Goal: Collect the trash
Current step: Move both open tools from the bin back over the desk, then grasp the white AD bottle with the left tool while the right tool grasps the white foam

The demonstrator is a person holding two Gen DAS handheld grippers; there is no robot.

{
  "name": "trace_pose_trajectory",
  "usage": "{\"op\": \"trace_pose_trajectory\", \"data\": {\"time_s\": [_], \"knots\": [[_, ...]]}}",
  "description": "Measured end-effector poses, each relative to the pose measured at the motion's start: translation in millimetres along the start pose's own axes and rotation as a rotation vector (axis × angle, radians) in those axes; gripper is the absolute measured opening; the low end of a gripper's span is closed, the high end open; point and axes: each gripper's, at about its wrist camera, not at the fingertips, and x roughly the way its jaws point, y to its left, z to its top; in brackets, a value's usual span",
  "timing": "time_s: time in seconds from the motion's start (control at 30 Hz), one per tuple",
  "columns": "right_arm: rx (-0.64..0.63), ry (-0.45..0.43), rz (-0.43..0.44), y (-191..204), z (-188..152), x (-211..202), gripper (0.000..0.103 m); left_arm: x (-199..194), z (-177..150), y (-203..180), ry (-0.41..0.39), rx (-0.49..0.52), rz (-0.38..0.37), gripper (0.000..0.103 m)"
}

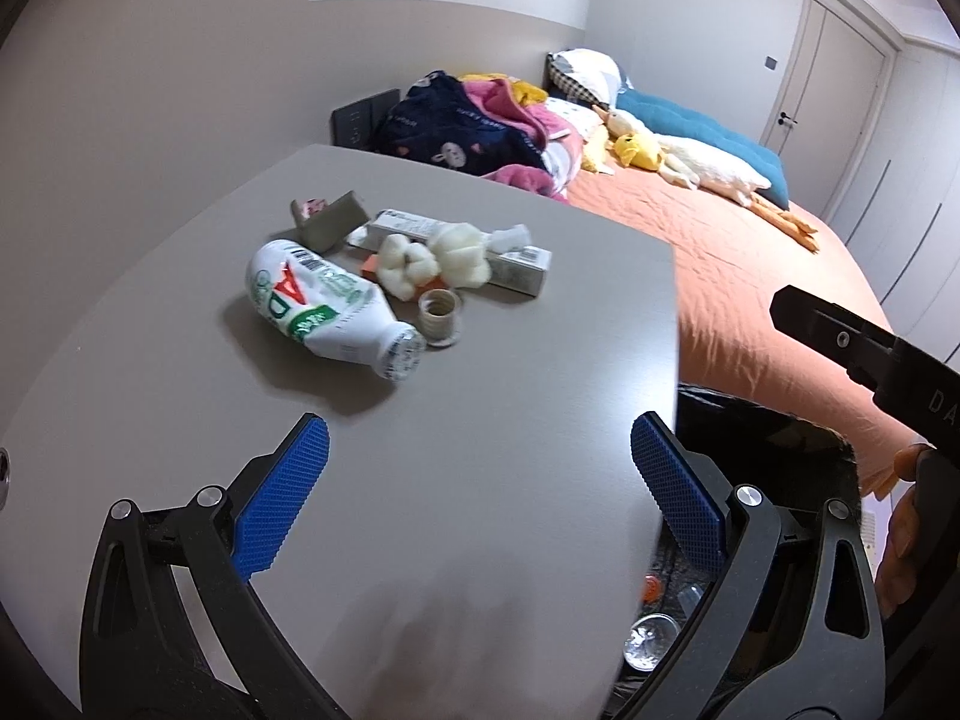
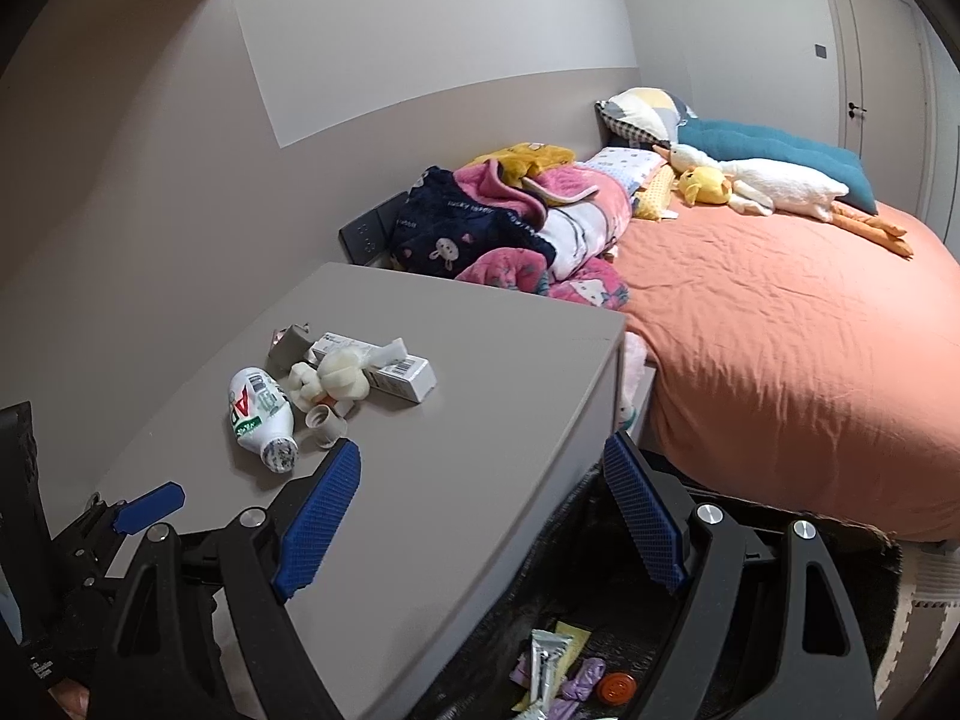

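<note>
Bed with orange fitted sheet (image 2: pixel 780 348): fills the right of the room; bears a heap of pink and navy fleece blankets (image 2: pixel 510 228), a long white goose plush toy (image 2: pixel 780 186) and a teal cushion (image 2: pixel 774 147).

Grey flat-topped bedside cabinet (image 1: pixel 480 408): stands against the bed's near side; carries all the loose trash.

Black-lined bin (image 2: pixel 540 648): below the cabinet's right edge, holding wrappers and an orange cap.

Left gripper, black frame with blue textured pads (image 1: pixel 480 450): jaws spread wide, nothing between them, poised over the cabinet's near edge.

Right gripper, same build (image 2: pixel 480 480): jaws likewise spread, empty.

White plastic drink bottle with red and green print (image 1: pixel 324 300): lying on its side.

White rectangular carton (image 1: pixel 510 264): behind the bottle.

Cream cotton wads (image 1: pixel 432 258): resting on the carton.

Beige ribbed cap (image 1: pixel 441 315): just beside the bottle's neck.
</note>
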Motion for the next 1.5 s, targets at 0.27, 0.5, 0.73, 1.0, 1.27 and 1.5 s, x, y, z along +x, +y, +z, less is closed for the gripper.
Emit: {"op": "trace_pose_trajectory", "data": {"time_s": [0.27, 0.5, 0.73, 1.0, 1.27, 1.5], "knots": [[-0.025, 0.027, 0.038, 22, 9, 32, 0.083, 17, 11, 34, 0.013, -0.077, 0.018, 0.097], [-0.012, 0.058, 0.076, 37, 15, 60, 0.083, 33, 23, 61, 0.022, -0.140, 0.035, 0.097], [0.007, 0.094, 0.109, 53, 20, 88, 0.083, 54, 32, 86, 0.043, -0.192, 0.053, 0.097], [0.037, 0.108, 0.133, 67, 29, 111, 0.083, 78, 44, 118, 0.057, -0.311, 0.033, 0.097], [0.063, 0.125, 0.150, 76, 33, 129, 0.083, 105, 50, 124, 0.091, -0.333, 0.069, 0.097], [0.125, 0.153, 0.157, 80, 31, 147, 0.083, 112, 54, 127, 0.094, -0.333, 0.094, 0.085]]}}
